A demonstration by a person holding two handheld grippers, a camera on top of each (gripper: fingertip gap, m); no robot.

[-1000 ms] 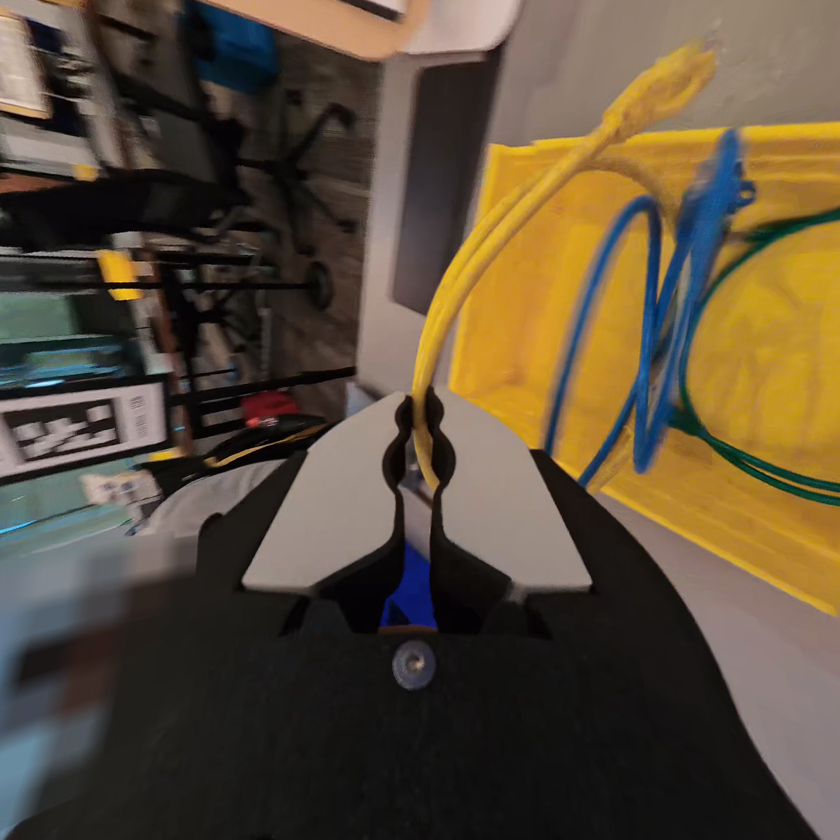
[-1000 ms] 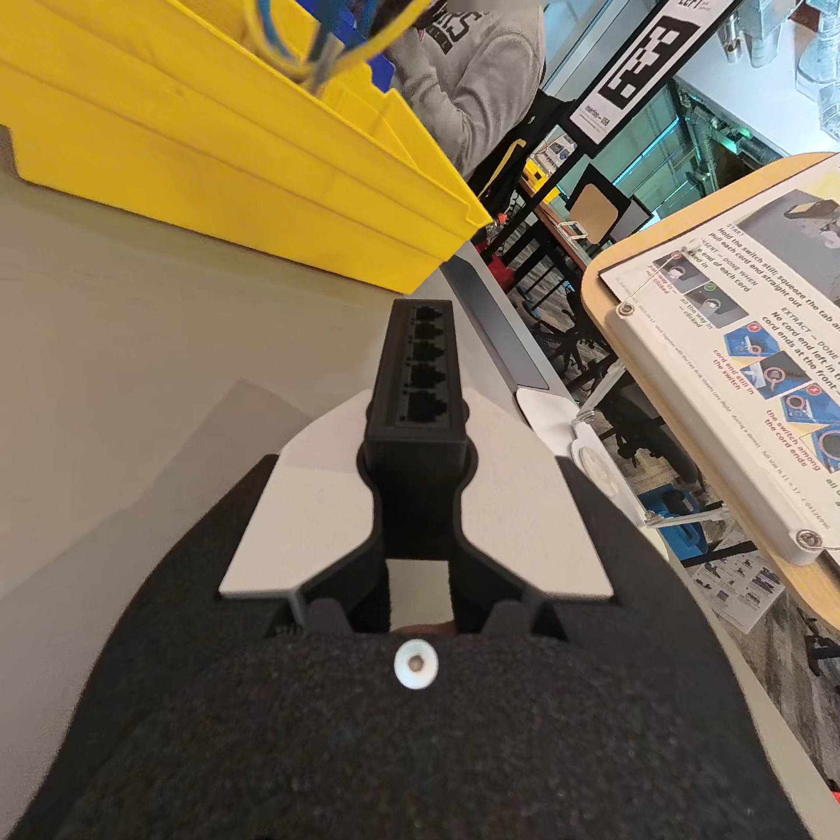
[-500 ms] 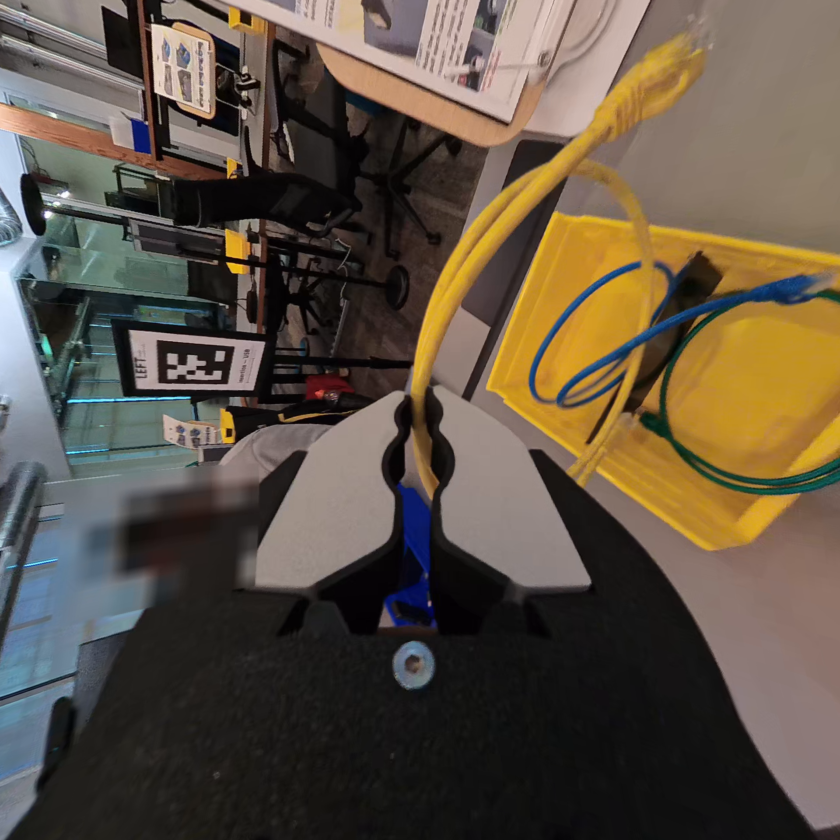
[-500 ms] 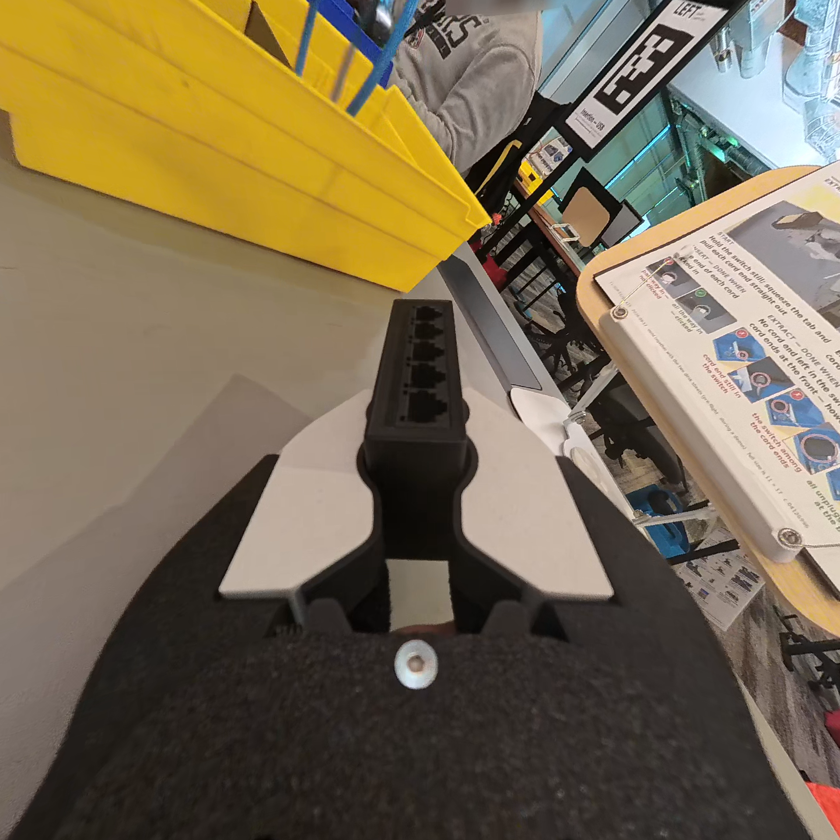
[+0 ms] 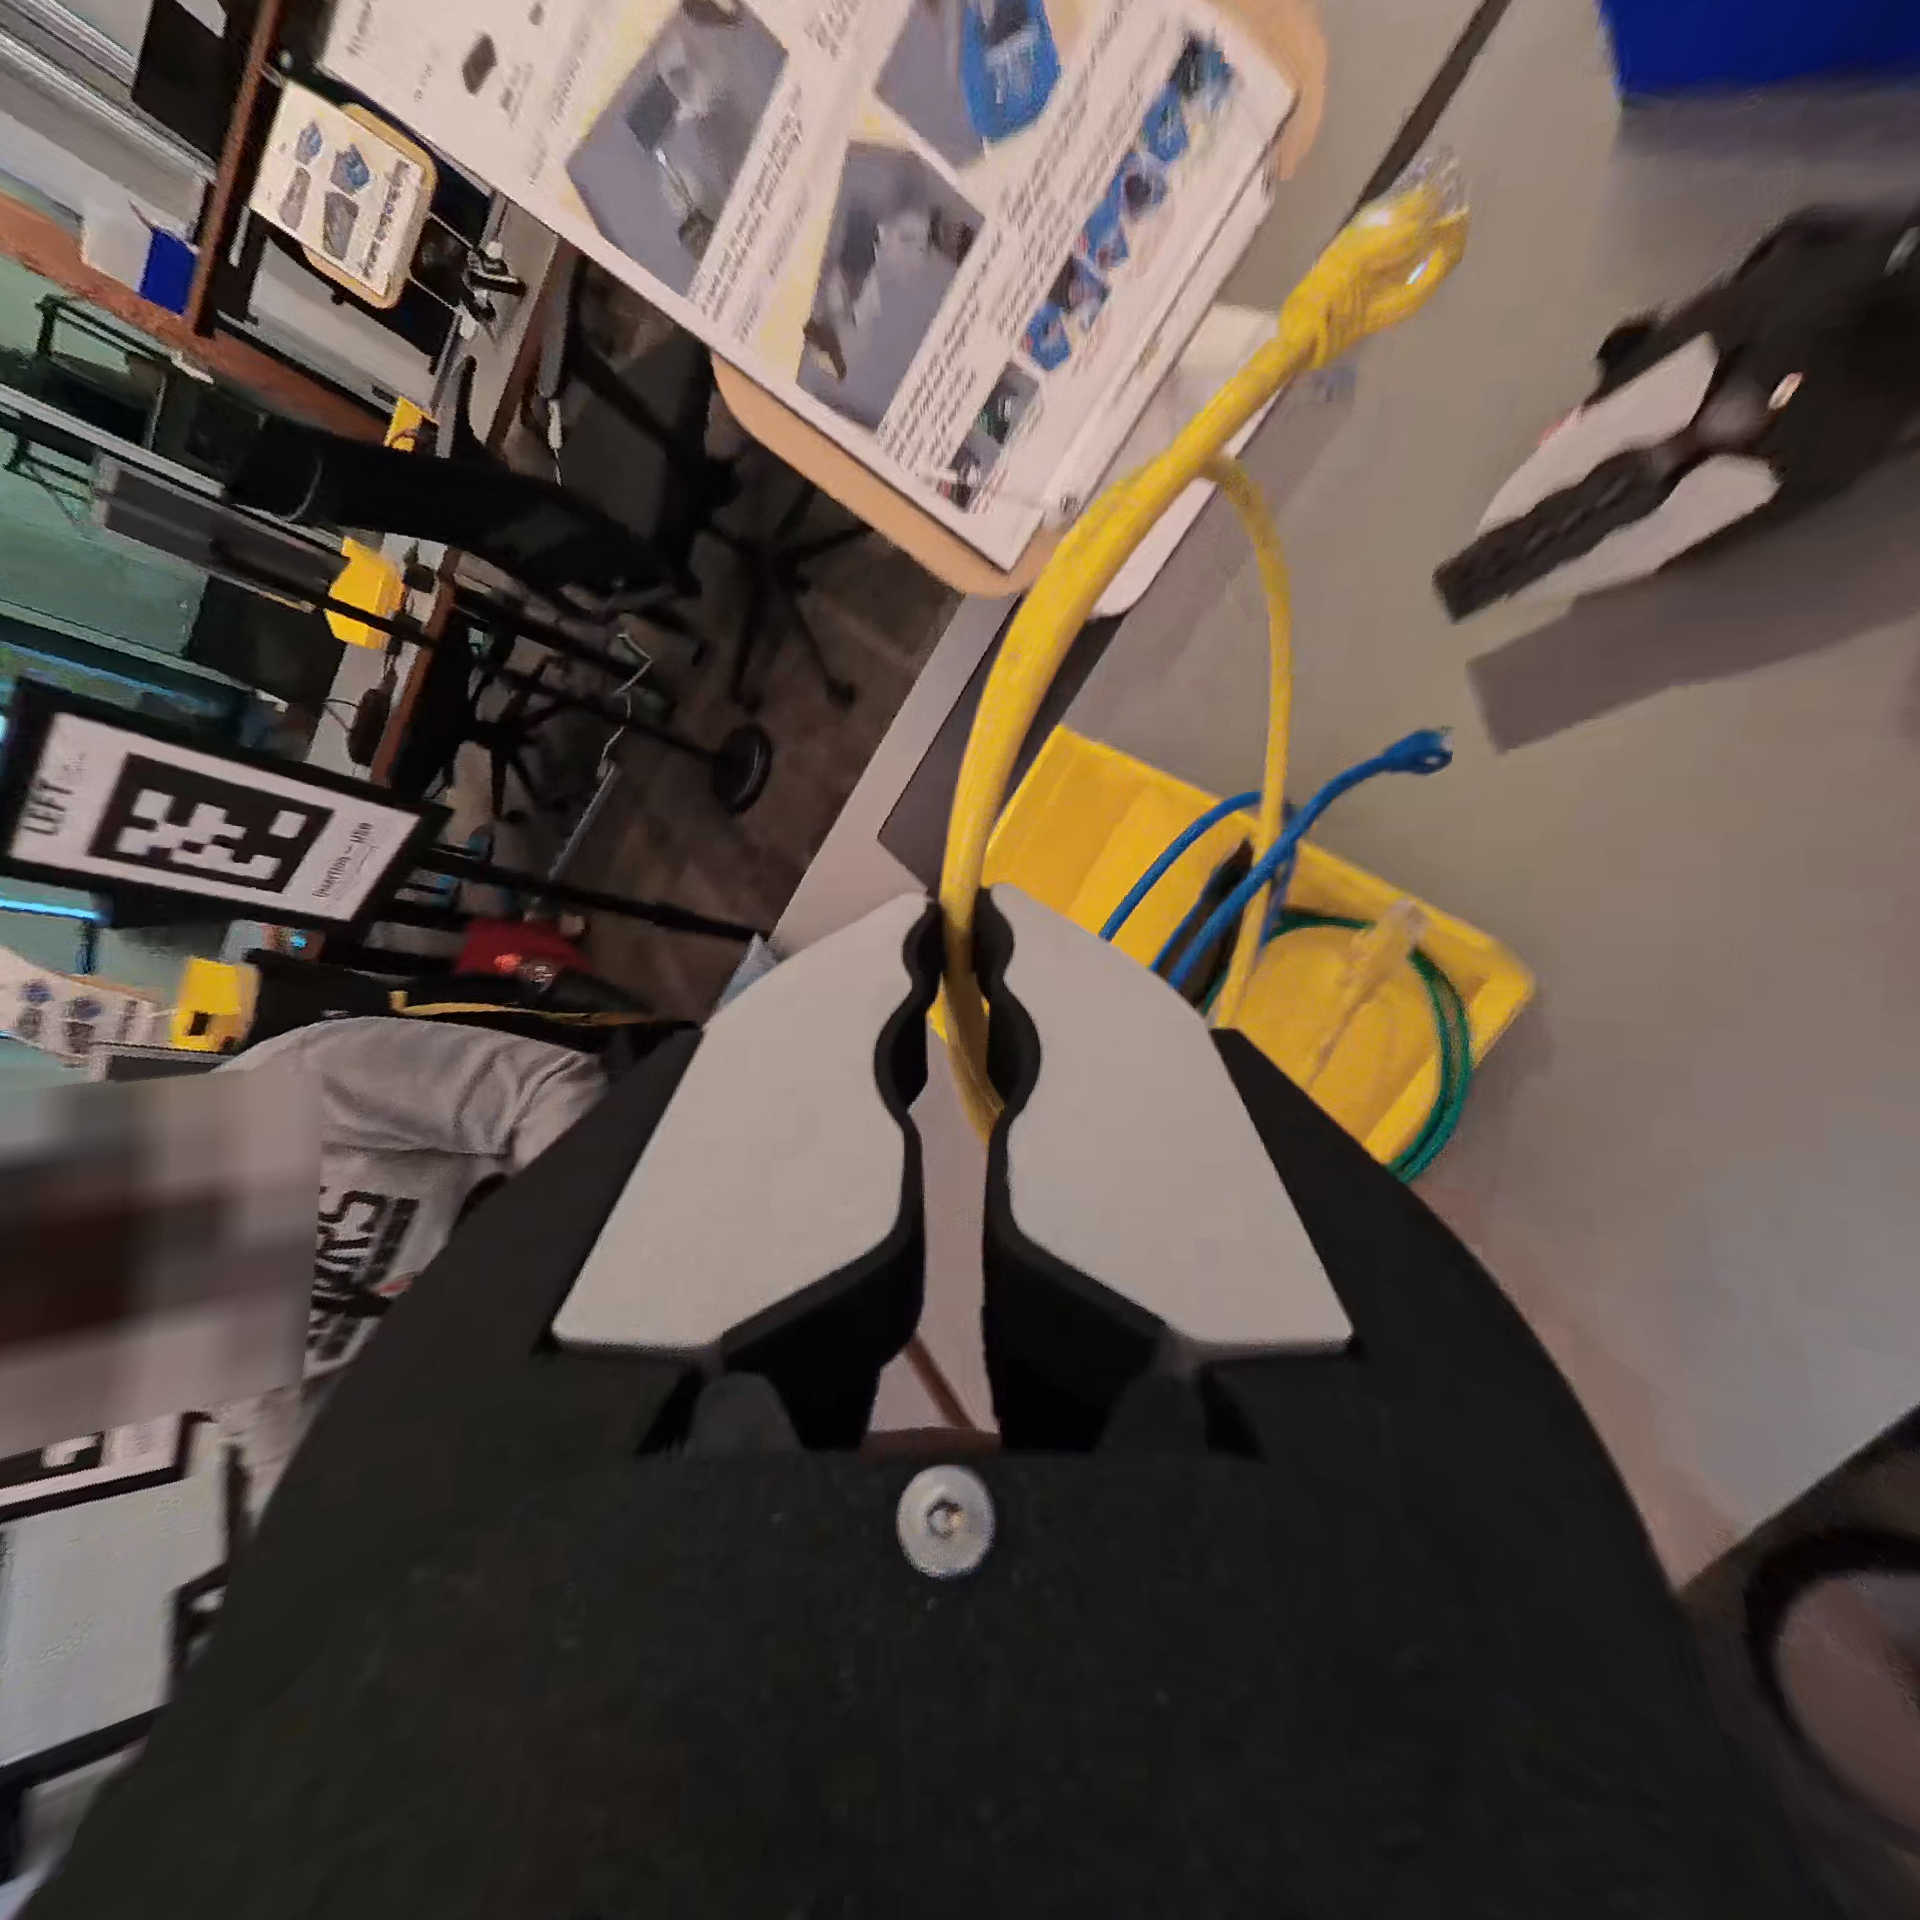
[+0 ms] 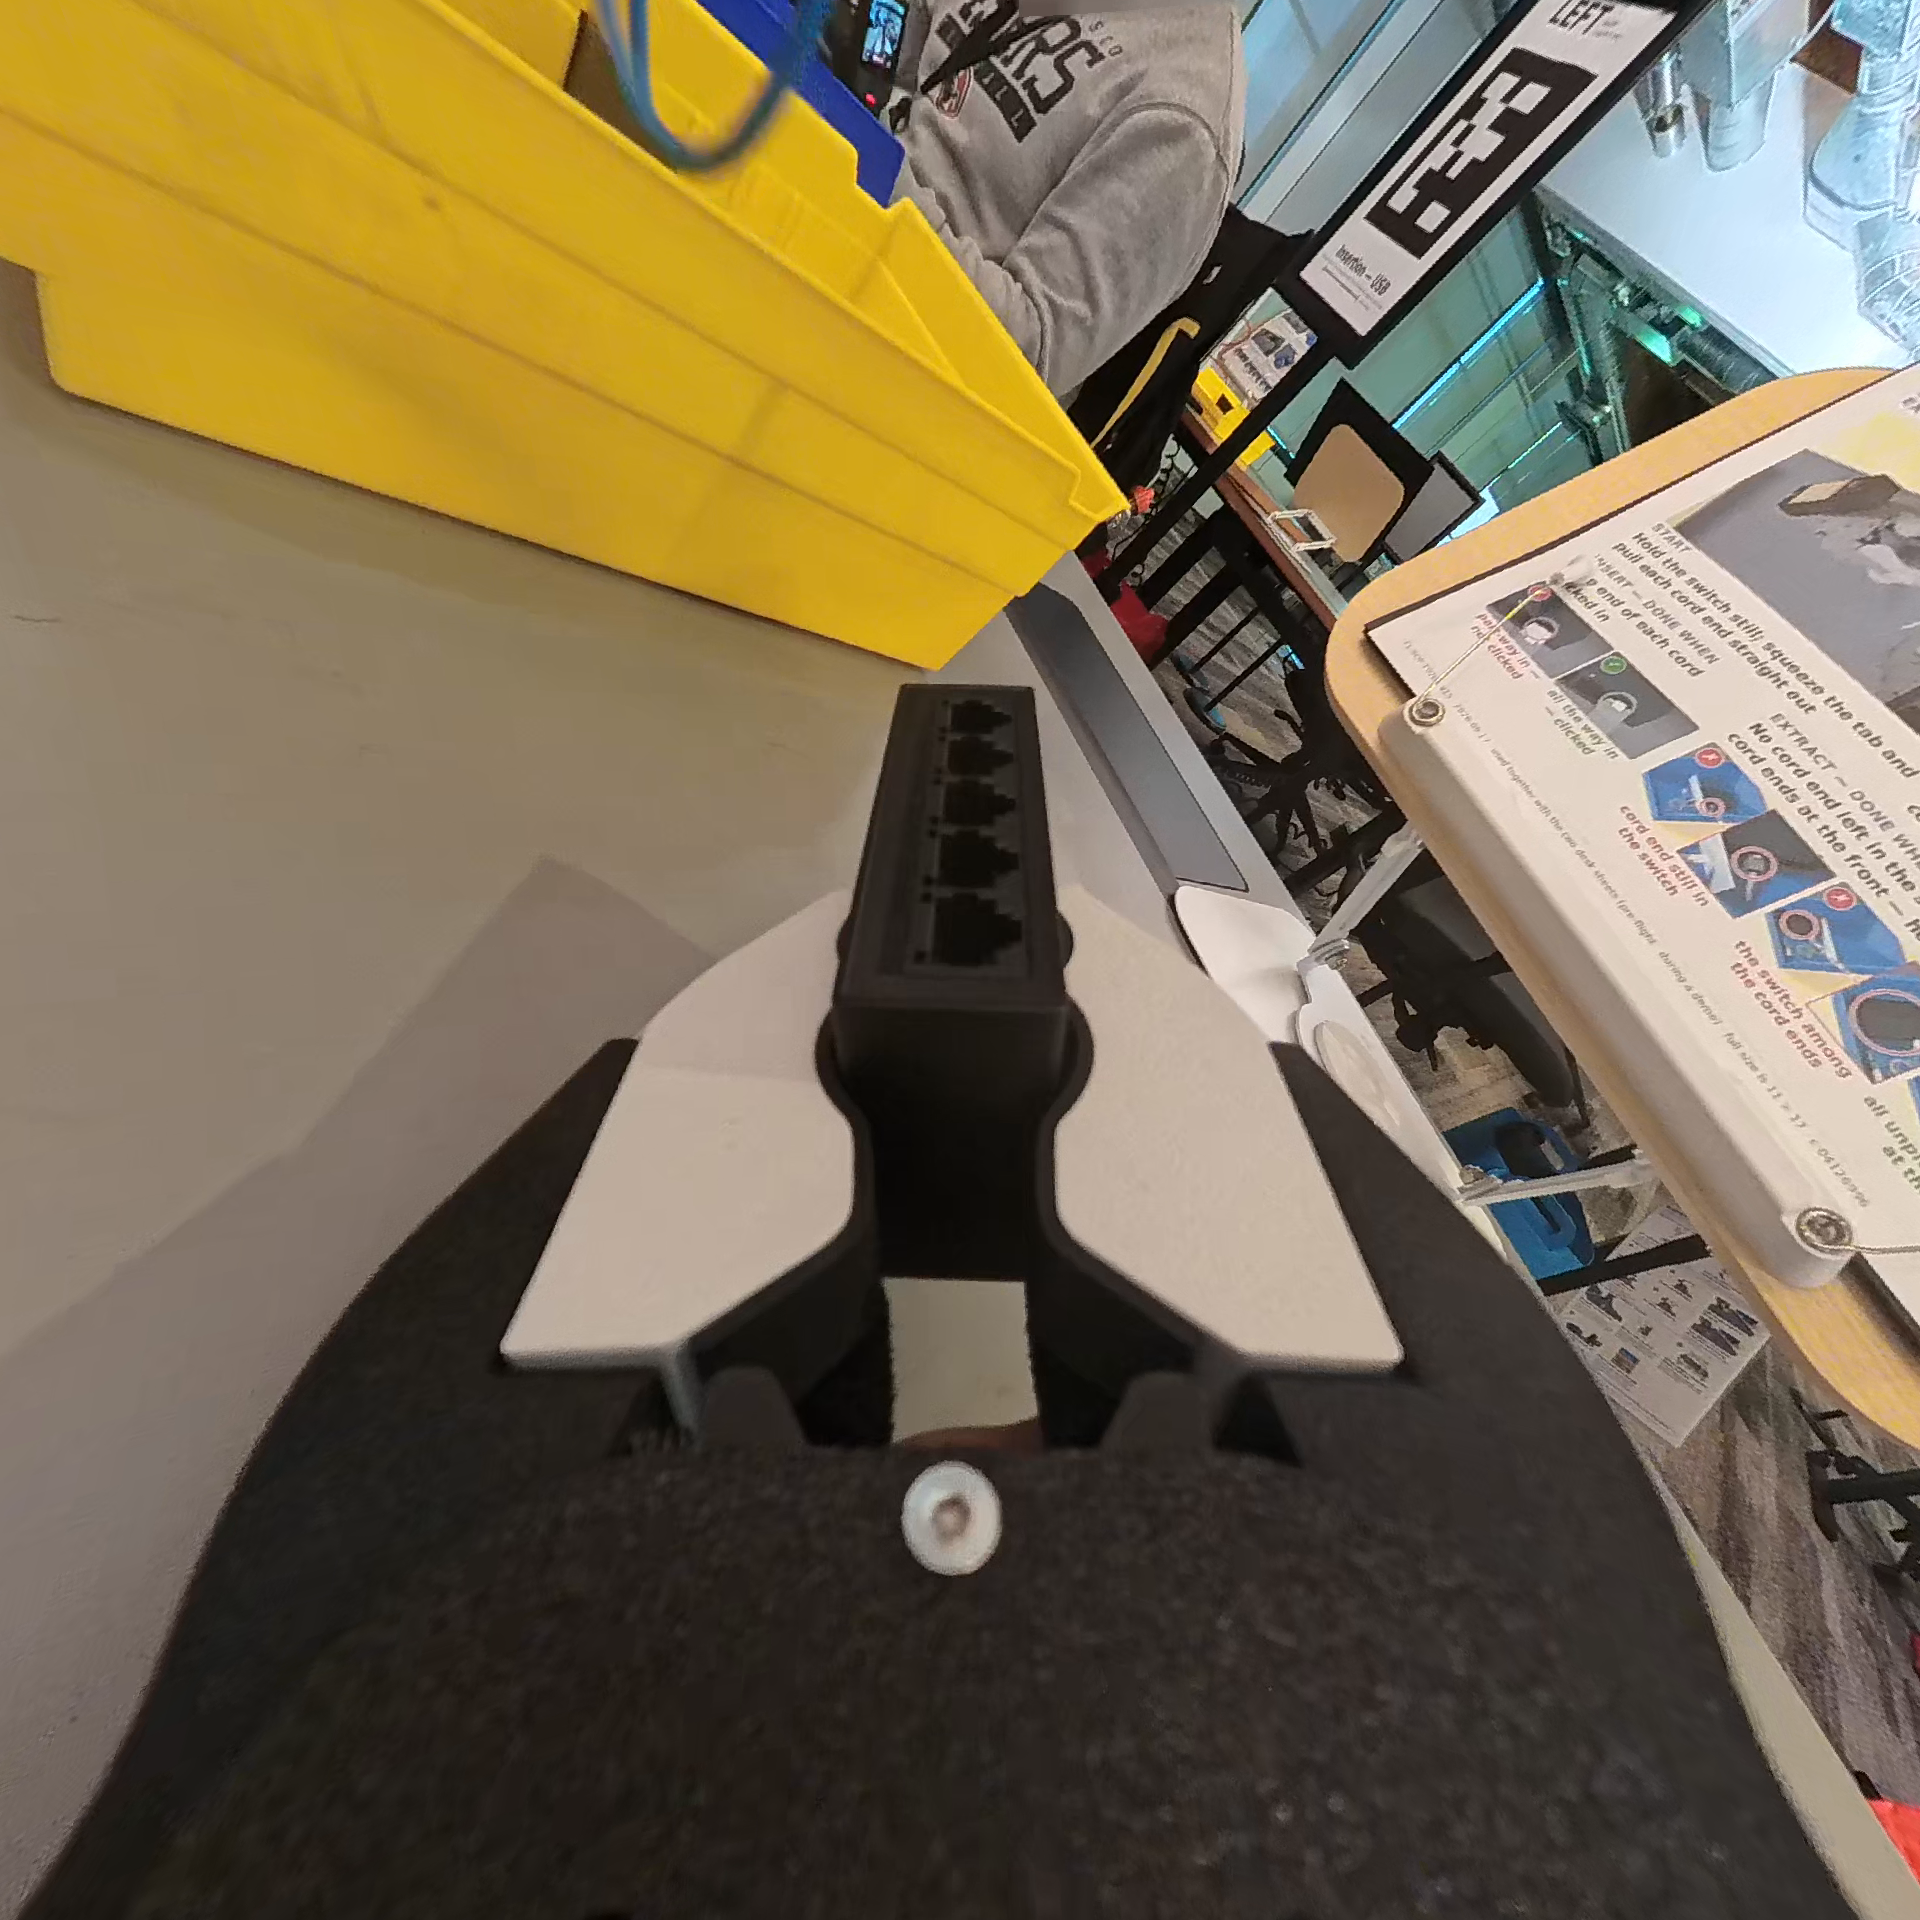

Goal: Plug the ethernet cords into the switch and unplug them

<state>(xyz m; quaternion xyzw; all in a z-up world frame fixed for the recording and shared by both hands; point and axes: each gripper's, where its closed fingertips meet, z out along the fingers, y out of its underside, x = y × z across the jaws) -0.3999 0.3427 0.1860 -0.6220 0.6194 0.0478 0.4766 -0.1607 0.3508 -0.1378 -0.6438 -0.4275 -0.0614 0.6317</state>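
Grey table [image 6: 312, 779]; left gripper [image 5: 956, 935] pinches yellow cord [image 5: 997, 727]; only right view shows right gripper [image 6: 951, 997] clamping switch [image 6: 956, 862].

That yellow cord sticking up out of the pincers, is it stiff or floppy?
Probably springy rather than limp: the yellow ethernet cord arcs upward from the left gripper and carries its plug aloft. Its thinner trailing length droops into the yellow plastic bin, so longer spans likely sag. It looks light.

yellow cord [image 5: 1049, 644] raised farther above bin [image 5: 1475, 997]
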